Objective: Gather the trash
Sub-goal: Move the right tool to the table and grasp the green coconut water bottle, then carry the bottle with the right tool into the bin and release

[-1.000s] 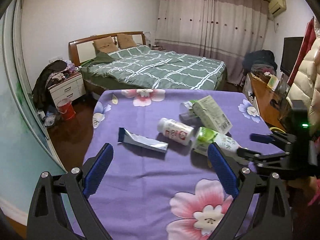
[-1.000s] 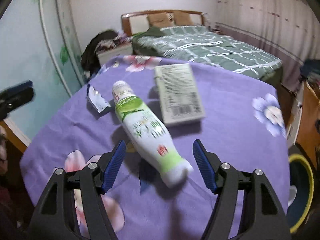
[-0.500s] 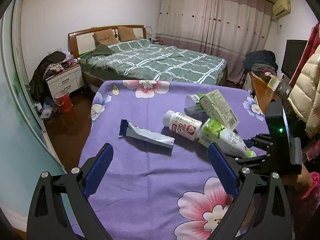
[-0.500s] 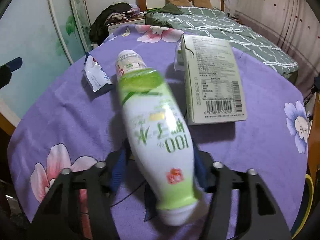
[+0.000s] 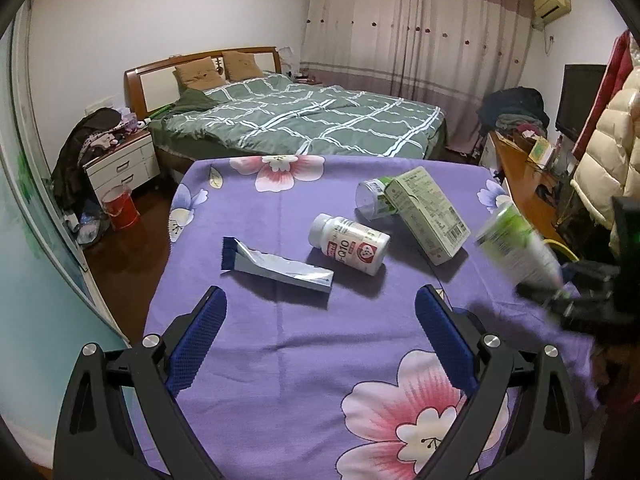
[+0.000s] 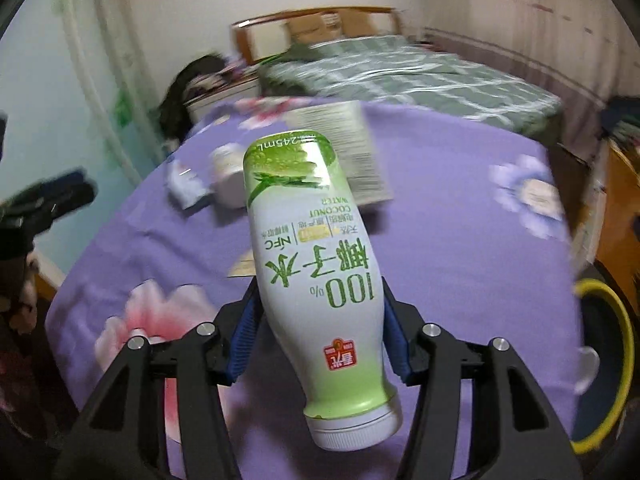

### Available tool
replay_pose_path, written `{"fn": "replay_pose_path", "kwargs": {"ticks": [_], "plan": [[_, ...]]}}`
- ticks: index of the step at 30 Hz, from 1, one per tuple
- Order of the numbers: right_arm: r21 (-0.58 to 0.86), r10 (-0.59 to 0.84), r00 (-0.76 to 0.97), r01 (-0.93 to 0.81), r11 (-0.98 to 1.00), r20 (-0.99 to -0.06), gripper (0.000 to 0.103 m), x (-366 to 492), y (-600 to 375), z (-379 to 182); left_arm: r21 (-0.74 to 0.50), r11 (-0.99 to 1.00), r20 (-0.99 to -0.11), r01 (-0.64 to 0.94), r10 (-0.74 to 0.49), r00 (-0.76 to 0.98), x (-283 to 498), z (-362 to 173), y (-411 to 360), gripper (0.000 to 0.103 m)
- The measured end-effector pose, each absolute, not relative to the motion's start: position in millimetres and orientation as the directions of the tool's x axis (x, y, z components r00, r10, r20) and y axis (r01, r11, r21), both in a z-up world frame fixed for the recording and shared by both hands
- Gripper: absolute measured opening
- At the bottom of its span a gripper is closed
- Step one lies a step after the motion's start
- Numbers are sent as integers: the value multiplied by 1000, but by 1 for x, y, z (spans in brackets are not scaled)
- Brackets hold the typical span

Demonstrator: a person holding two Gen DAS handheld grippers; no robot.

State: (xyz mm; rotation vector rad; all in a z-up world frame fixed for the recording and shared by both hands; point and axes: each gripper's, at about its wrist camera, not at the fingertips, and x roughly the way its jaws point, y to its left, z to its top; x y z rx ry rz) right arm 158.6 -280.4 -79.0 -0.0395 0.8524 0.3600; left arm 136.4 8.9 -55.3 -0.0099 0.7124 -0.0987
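My right gripper is shut on a green-and-white coconut water bottle, lifted off the purple floral tablecloth; its cap points back toward the camera. In the left wrist view the same bottle hangs blurred at the table's right edge. My left gripper stands open above the near part of the cloth, nothing between its fingers. Ahead of it lie a silver-blue foil wrapper, a white pill bottle, a green carton and a tipped clear cup.
A yellow-rimmed bin stands on the floor right of the table. Beyond the table is a bed with a green checked cover. A nightstand and red bucket stand at left, a cluttered wooden desk at right.
The right gripper closed on the coconut water bottle, raised it off the cloth and carried it toward the table's right edge. The left gripper stayed open and hardly moved.
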Motion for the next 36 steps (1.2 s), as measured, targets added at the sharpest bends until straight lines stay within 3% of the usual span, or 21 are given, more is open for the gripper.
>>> {"fn": "replay_pose_path", "kwargs": {"ticks": [8,16,18,20,23,36], "plan": [[92,7,649,97,991,-760,52,174,-425,-88,-29,994,-676,107,-98,731,148,-63,-3,94],[38,-166,544,343,939,-822,53,197,-512,-127,-13,995,-703,96,-77,707,166,-74,-5,94],[10,-203,527,373,928,-826,53,201,-521,-133,-2,995,-708,95,-68,702,171,-77,-6,94],[-18,-248,516,410,912,-820,63,200,-524,-134,10,996,-714,93,-58,698,176,-79,-6,94],[-28,-277,538,424,905,-796,68,193,-521,-125,25,996,-721,86,-42,691,183,-83,-3,94],[-23,-232,608,331,943,-759,69,199,-476,-99,12,1000,-773,12,2,634,247,-109,42,94]]}}
